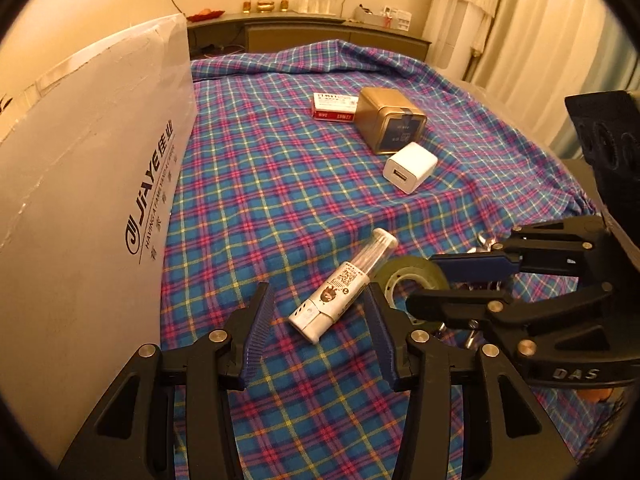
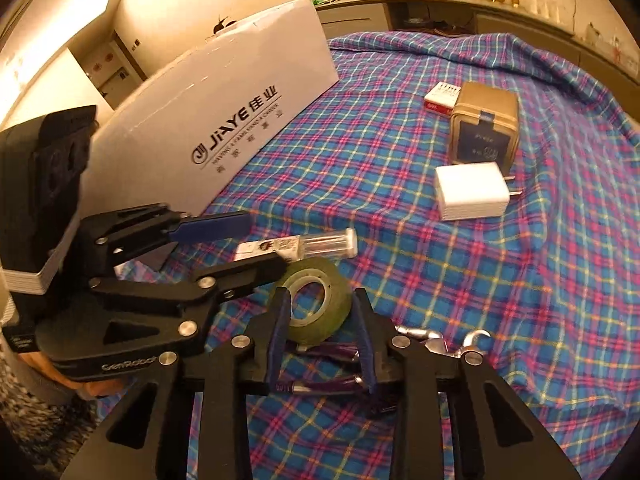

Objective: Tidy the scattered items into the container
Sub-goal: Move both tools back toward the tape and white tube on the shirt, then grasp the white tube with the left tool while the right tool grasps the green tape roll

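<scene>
A white and clear tube (image 1: 344,284) lies on the plaid cloth between the fingers of my left gripper (image 1: 318,292), which stands open with neither pad touching it. Just right of the tube sits a greenish tape roll (image 2: 336,280). My right gripper (image 2: 320,292) straddles the roll with its pads against both sides, shut on it. In the left wrist view the right gripper (image 1: 422,282) comes in from the right over the tape roll (image 1: 394,270). The white cardboard box (image 1: 100,200) with dark lettering stands along the left.
Farther back on the cloth lie a gold tin (image 1: 390,120), a white USB charger (image 1: 410,166) and a red and white packet (image 1: 334,106). Silver keys with a clip (image 2: 424,336) and purple items (image 2: 328,388) lie under the right gripper. A sideboard runs along the far wall.
</scene>
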Available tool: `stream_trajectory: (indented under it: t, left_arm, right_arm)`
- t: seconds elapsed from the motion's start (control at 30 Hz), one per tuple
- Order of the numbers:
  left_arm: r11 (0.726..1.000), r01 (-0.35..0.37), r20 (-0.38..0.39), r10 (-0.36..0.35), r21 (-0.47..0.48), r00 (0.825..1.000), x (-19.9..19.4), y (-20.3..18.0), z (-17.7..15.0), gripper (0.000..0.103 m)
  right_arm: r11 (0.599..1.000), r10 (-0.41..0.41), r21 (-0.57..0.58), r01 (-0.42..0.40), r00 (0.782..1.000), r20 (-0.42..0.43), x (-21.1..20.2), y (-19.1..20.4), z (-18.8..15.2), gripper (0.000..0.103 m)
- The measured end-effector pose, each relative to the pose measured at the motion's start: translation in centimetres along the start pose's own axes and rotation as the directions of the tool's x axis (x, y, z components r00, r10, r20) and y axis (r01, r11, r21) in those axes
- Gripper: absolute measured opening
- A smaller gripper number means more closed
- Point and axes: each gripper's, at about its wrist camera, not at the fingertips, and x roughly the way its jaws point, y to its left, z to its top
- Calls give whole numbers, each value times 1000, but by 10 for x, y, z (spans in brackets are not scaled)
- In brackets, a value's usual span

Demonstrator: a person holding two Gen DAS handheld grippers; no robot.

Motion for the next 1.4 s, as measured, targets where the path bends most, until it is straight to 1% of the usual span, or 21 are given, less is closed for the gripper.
stream_trajectory:
  t: [0.07, 0.17, 0.23, 0.33, 0.4, 0.5, 0.6, 0.63, 0.67, 0.7, 0.73, 0.8, 0.93, 1.03, 1.13, 1.23, 1.4]
  left_arm:
    - [1000, 11, -4, -11, 7, 1000, 2, -2, 0, 50]
    - [1000, 10, 5, -10, 15, 1000, 4, -5, 2, 50]
    - [1000, 6, -2, -6, 2, 1000, 5, -2, 3, 50]
    - [1000, -13, -17, 13, 7, 1000, 4, -2, 3, 50]
    - [999, -34, -39, 35, 11, 999, 3, -2, 2, 50]
    - [998, -52, -47, 53, 27, 997, 1, -4, -2, 50]
    - [995, -79, -50, 82, 64, 995, 5, -13, -4, 50]
    - [993, -87, -49, 91, 81, 995, 6, -17, -3, 49]
    - [993, -83, -53, 88, 80, 995, 6, -18, -2, 45]
    - [994, -79, -55, 83, 71, 995, 7, -19, -1, 38]
    - [995, -75, -57, 79, 64, 995, 7, -18, 0, 28]
    - [999, -47, -66, 48, 15, 997, 4, -13, 3, 20]
    - [997, -8, -40, 5, -81, 999, -9, 2, 8, 19]
    - [993, 0, -26, -3, -114, 1000, -18, 5, 9, 19]
    - [994, -5, -14, 4, -108, 1000, -23, 1, 12, 19]
    - [996, -14, -19, 13, -89, 1000, -24, -6, 13, 19]
    - [997, -61, -33, 59, -45, 998, -18, -13, 10, 19]
  right_arm:
    - [1000, -30, -10, 30, 1000, -7, 0, 0, 1, 24]
    - [998, -56, -34, 56, 998, -9, 1, 2, 2, 25]
    - [995, -73, -68, 73, 997, -3, 2, 5, 2, 25]
    - [988, -102, -117, 102, 995, 7, 5, 10, 3, 24]
    - [980, -140, -146, 138, 990, 2, 6, 13, 3, 16]
    - [980, -152, -128, 150, 988, -8, 1, 10, 7, 15]
    - [982, -162, -99, 163, 987, 17, -13, 3, 12, 14]
    - [984, -156, -79, 157, 987, 23, -16, -1, 13, 14]
    - [987, -147, -57, 148, 989, 28, -19, -5, 14, 14]
    - [989, -140, -38, 141, 990, 29, -21, -9, 15, 14]
    - [991, -131, -17, 132, 991, 29, -22, -12, 16, 14]
    - [994, -109, 18, 109, 994, 26, -22, -17, 17, 14]
    - [995, -68, 75, 65, 997, 36, -30, -22, 17, 14]
    - [994, -54, 95, 49, 997, 53, -38, -24, 19, 14]
    - [994, -51, 100, 44, 996, 69, -44, -24, 21, 14]
    - [994, -47, 103, 40, 996, 75, -47, -23, 21, 14]
    - [994, -45, 99, 37, 996, 81, -52, -21, 21, 14]
